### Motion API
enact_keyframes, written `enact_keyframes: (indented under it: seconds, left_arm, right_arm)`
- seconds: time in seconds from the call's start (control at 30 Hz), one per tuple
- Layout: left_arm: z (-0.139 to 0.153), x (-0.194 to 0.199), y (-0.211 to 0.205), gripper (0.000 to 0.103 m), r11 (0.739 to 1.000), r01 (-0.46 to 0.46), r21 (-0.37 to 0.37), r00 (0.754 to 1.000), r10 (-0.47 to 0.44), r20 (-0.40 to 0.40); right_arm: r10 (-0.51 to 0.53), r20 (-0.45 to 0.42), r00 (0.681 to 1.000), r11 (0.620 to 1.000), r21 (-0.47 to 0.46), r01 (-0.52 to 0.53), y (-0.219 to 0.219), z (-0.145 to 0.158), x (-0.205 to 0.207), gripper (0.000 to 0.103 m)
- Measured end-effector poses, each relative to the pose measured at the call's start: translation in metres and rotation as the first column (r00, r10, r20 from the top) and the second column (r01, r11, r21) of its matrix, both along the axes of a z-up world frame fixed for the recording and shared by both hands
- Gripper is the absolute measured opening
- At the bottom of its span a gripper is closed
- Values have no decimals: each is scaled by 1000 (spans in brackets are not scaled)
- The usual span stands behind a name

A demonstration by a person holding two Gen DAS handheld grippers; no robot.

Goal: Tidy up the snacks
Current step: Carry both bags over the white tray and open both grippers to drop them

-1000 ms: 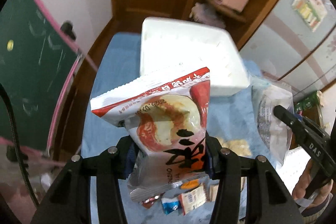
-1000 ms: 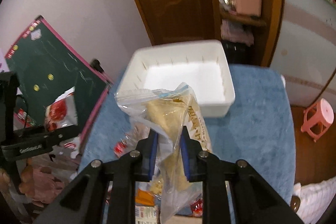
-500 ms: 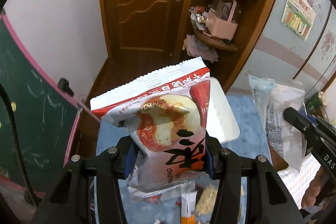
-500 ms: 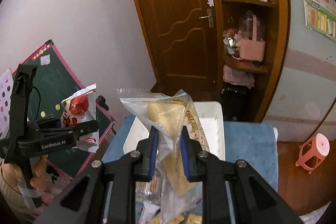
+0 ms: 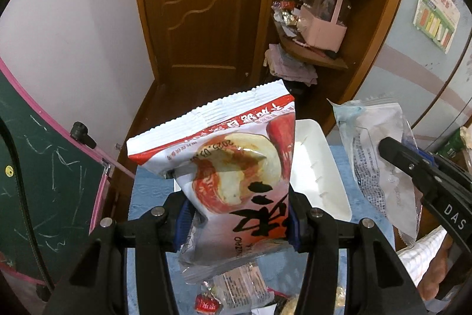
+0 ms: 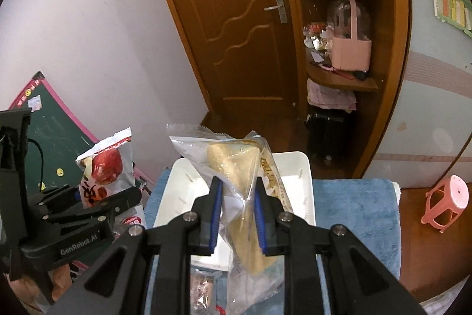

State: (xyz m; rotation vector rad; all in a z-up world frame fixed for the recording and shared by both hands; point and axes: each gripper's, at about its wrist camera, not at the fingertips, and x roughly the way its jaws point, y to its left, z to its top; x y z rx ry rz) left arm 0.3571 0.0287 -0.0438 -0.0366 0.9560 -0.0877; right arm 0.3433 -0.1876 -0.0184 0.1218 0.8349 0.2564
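My left gripper (image 5: 236, 214) is shut on a red-and-white snack packet with an apple picture (image 5: 236, 167), held upright above the table. My right gripper (image 6: 236, 211) is shut on a clear packet holding a yellow pastry (image 6: 236, 176). Each view shows the other hand's load at its side: the clear packet (image 5: 380, 167) on the right, the apple packet (image 6: 106, 167) on the left. A white bin (image 6: 295, 185) stands on the blue-covered table (image 6: 354, 211) beyond both grippers; the white bin (image 5: 321, 176) is partly hidden behind the apple packet.
Several small loose snacks (image 5: 236, 294) lie on the blue cloth below the left gripper. A green chalkboard (image 5: 44, 167) leans at the left. Behind the table are a wooden door (image 6: 236, 19) and corner shelves (image 6: 339, 78); a pink stool (image 6: 445, 202) stands on the floor at right.
Both grippers have risen and drawn back from the white bin with their packets, so the bin looks smaller and lower and the door and shelves fill the views. Grips unchanged.
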Motion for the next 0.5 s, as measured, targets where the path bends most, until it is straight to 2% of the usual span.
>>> enact_keyframes:
  seconds: [0.27,0.3,0.33,0.4,0.47,0.5]
  left_arm:
    - [-22,30,-5,52,1000,-19,24,999,20,-44]
    - [-25,32,-6,60,999,-19,28,999,20,-51]
    - [-27,34,-7,77,999,-24,36,998,26,-59]
    - [-29,34,-6,93,998,-43,52,998,46,-52]
    - [-28,34,-6,95,998,-42,51,998,44,-41]
    - [-29,34,-6,95,998,-41,55,998,44,-46]
  right_arm:
    - [4,-61,998,999,-41,-7,7,-27,21,23]
    - [6,-77,997,999,-54,-10,9,-31,22,23]
    - [0,-84,996,998,-62,-5,10,-33,24,23]
    - [3,-87,996,997,-73,-9,11,-37,24,30]
    - [-3,-62,998,997,-78,-2,10,-36,21,48]
    - [-9,-44,999,996,-84,5,11,-34,17,52]
